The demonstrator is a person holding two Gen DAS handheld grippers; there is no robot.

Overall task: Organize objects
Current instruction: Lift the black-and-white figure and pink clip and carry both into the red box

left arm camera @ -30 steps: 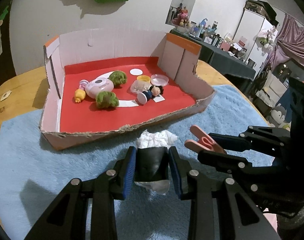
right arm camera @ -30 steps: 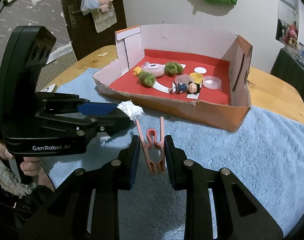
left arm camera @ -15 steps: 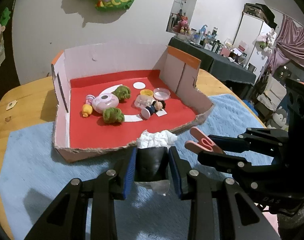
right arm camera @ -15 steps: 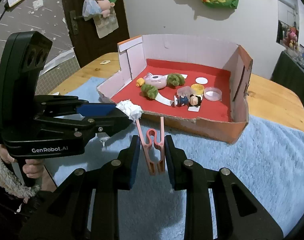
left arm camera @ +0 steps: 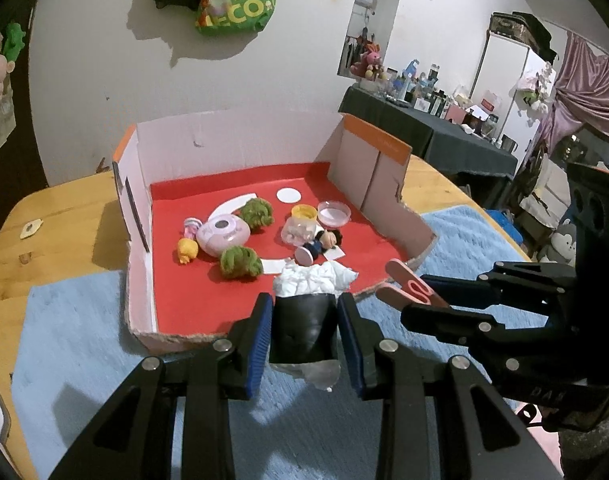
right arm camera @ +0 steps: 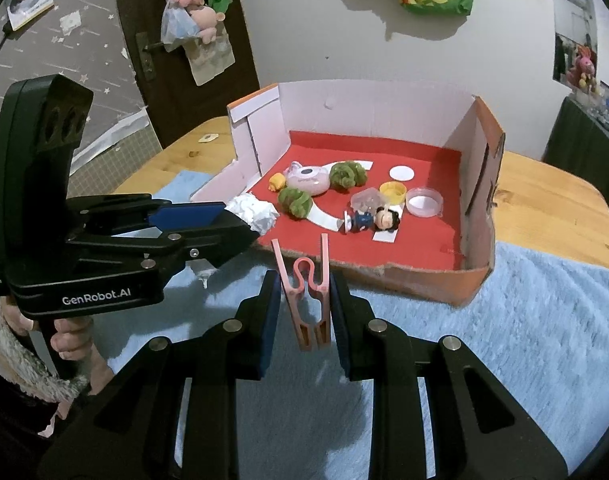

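Observation:
My left gripper [left arm camera: 304,332] is shut on a black roll stuffed with white tissue [left arm camera: 304,320], held over the front edge of a red-floored cardboard box [left arm camera: 340,148]. The tissue [right arm camera: 253,211] also shows in the right wrist view. My right gripper [right arm camera: 304,312] is shut on a pink clothespin [right arm camera: 309,292], just short of the box's front edge [right arm camera: 384,270]. The clothespin [left arm camera: 408,286] also shows in the left wrist view. Inside the box lie a pink round toy [left arm camera: 223,234], two green fuzzy balls [left arm camera: 240,263], a small doll [left arm camera: 322,243] and a clear dish [left arm camera: 334,213].
The box sits on a blue fuzzy mat [right arm camera: 544,320] over a wooden table [left arm camera: 56,232]. The box has tall back and side walls and a torn low front. A dark cluttered table [left arm camera: 424,120] stands at the back right.
Both grippers have risen and moved forward toward the box with their objects. The tissue end now reaches over the box's front edge.

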